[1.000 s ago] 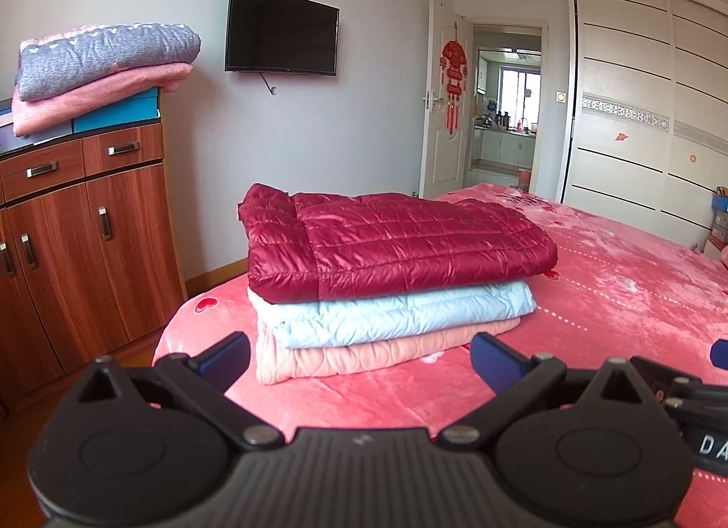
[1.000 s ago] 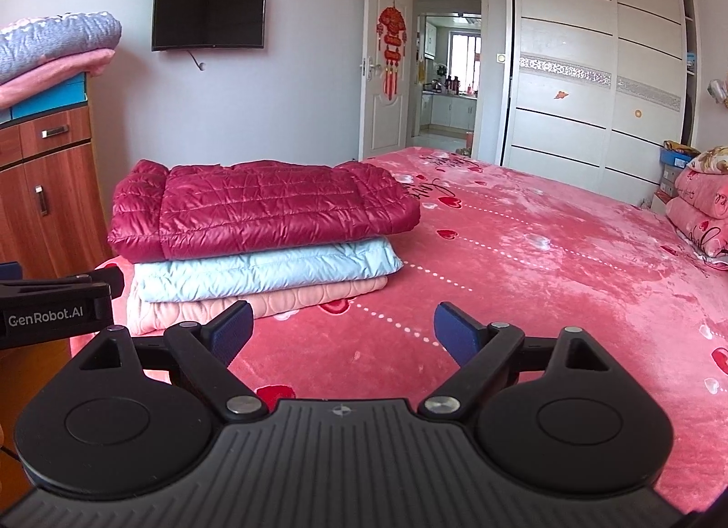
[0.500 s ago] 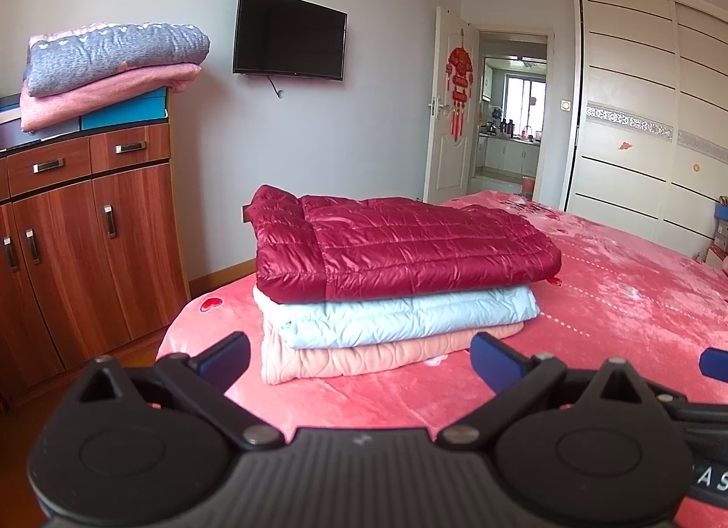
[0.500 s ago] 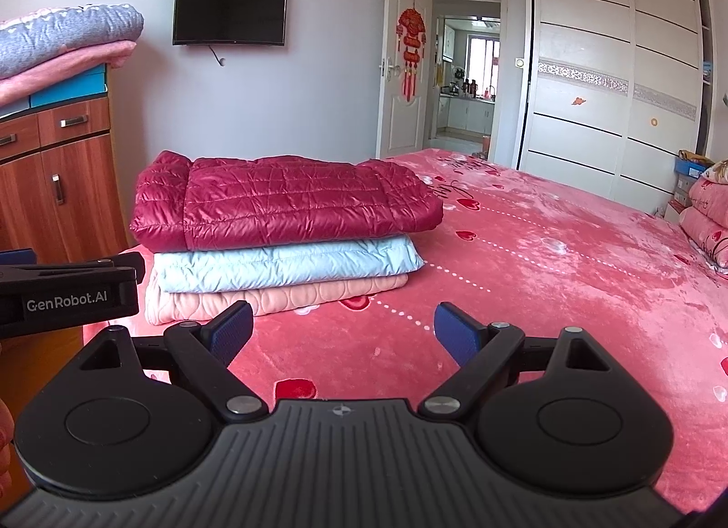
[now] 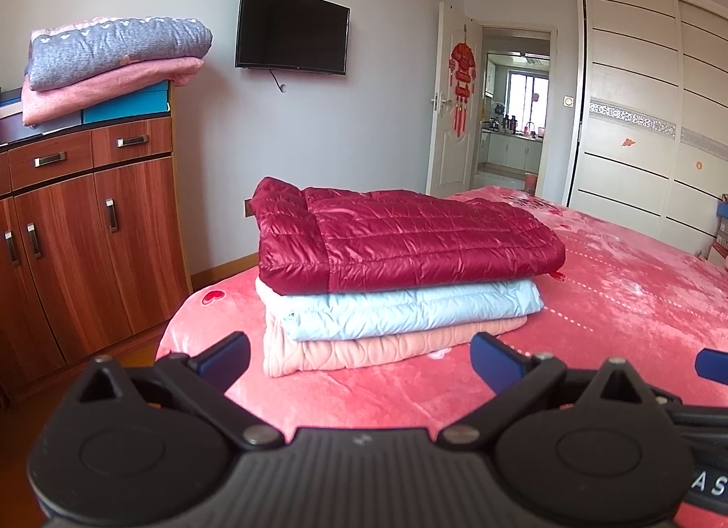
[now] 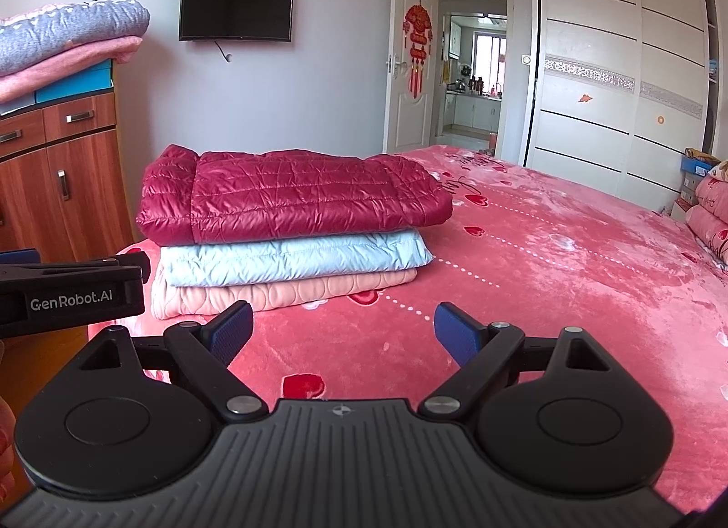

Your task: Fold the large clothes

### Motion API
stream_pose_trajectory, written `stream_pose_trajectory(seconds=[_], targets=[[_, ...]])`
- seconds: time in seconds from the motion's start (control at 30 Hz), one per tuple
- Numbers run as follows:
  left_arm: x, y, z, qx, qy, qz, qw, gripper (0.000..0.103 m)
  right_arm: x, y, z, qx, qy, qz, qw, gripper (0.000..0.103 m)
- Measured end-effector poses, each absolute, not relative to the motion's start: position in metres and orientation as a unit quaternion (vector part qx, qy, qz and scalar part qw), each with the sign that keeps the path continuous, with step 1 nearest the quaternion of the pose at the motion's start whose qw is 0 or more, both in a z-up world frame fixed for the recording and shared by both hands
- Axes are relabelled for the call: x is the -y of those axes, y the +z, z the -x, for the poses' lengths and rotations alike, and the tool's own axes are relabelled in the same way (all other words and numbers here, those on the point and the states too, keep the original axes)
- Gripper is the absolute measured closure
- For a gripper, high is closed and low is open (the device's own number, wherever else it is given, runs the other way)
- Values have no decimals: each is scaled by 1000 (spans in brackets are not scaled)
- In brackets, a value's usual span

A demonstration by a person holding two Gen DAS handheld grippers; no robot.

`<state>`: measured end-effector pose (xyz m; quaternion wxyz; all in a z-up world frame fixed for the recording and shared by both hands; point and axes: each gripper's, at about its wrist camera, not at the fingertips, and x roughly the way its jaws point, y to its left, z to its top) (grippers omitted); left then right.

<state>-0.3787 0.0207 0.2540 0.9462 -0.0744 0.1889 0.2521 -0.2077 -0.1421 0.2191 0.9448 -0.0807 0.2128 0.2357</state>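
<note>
A stack of three folded garments sits near the bed's foot corner: a dark red quilted jacket [image 5: 400, 239] on top, a light blue one [image 5: 400, 309] under it, a pale pink one [image 5: 386, 348] at the bottom. The same jacket [image 6: 291, 193], blue layer [image 6: 291, 262] and pink layer [image 6: 282, 291] appear in the right wrist view. My left gripper [image 5: 359, 355] hovers open just short of the stack, holding nothing. My right gripper [image 6: 341, 330] is open and empty over the pink bedspread [image 6: 546, 282], right of the stack. The left tool's body [image 6: 68, 294] shows at that view's left edge.
A wooden cabinet [image 5: 91, 228] stands left of the bed with folded grey and pink blankets [image 5: 113, 59] on top. A wall television [image 5: 291, 34], an open door [image 5: 452, 114] and a sliding wardrobe [image 5: 655, 128] lie beyond. Pink bedding [image 6: 710, 214] is piled at the far right.
Both views have shifted slightly, so the stack now sits a little further right in each frame. Both grippers stay open and the stack has not moved.
</note>
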Motion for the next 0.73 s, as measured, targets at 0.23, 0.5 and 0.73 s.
stream_pose_trajectory(seconds=[0.23, 0.5, 0.73], targets=[[-21, 251, 379, -189, 252, 79, 946, 1, 144, 219, 209, -214, 236, 81, 944, 0], [-26, 247, 377, -189, 234, 98, 949, 1, 146, 220, 208, -219, 235, 78, 944, 0], [-19, 245, 373, -188, 216, 98, 953, 1, 150, 220, 203, -224, 230, 71, 944, 0]])
